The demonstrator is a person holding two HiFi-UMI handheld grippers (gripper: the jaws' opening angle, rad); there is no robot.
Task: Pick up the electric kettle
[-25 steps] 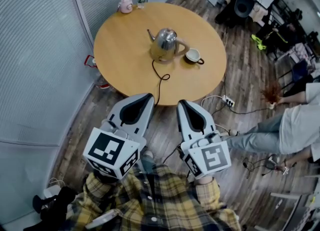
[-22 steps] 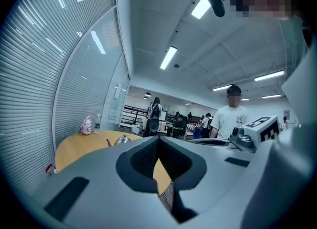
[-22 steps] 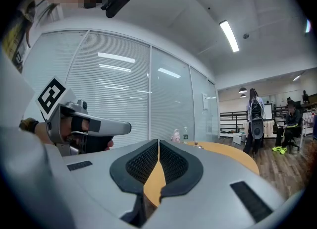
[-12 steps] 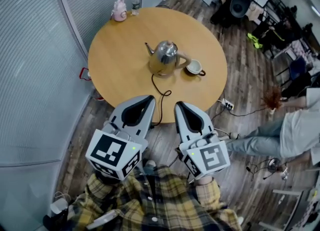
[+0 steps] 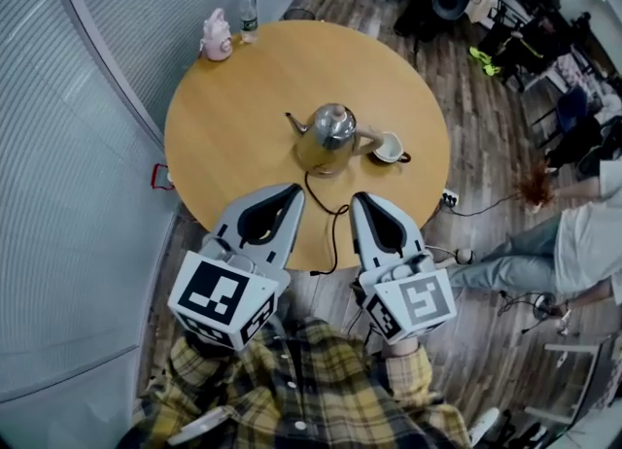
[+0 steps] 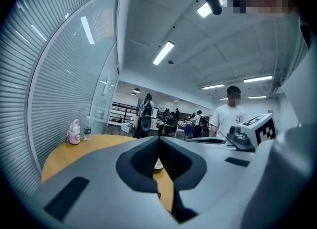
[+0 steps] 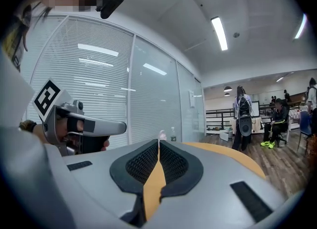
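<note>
Sitting spot: the electric kettle (image 5: pixel 328 136) stands upright near the middle of the round wooden surface (image 5: pixel 243 87), with nothing touching it.
Kettle's line: the spout (image 5: pixel 292 120) points to the left of the head view and the handle (image 5: pixel 367 138) to the right, so its long axis runs across the person's front, not toward them.
Right beside it: a white cup (image 5: pixel 389 148) sits just off the handle end, and the black cord (image 5: pixel 330 209) snakes from the base to the near edge and drops between the two tools.
Way to go: the kettle lies straight ahead, roughly midway between the two tools and well apart from both.
Nearer hand: I'd call it the right tool (image 5: pixel 364 200), since the handle is on that side. The cup crowds that side, though.
Left tool (image 5: pixel 285 190): clenched, pads meeting at the tip with nothing in them, over the near rim.
Right tool state: clenched too and empty, over the same rim.
Far edge: a pink flask (image 5: pixel 215 35) and a water bottle (image 5: pixel 247 17) stand well clear of the job.
Head view only: it shows the kettle whole, with handle, cup and cord laid out.
Gripper views: neither gives a clear kettle. The left one catches the flask, the bottle and the right tool's marker cube, and the right one shows the other tool in its hand and the flask past its tips.
</note>
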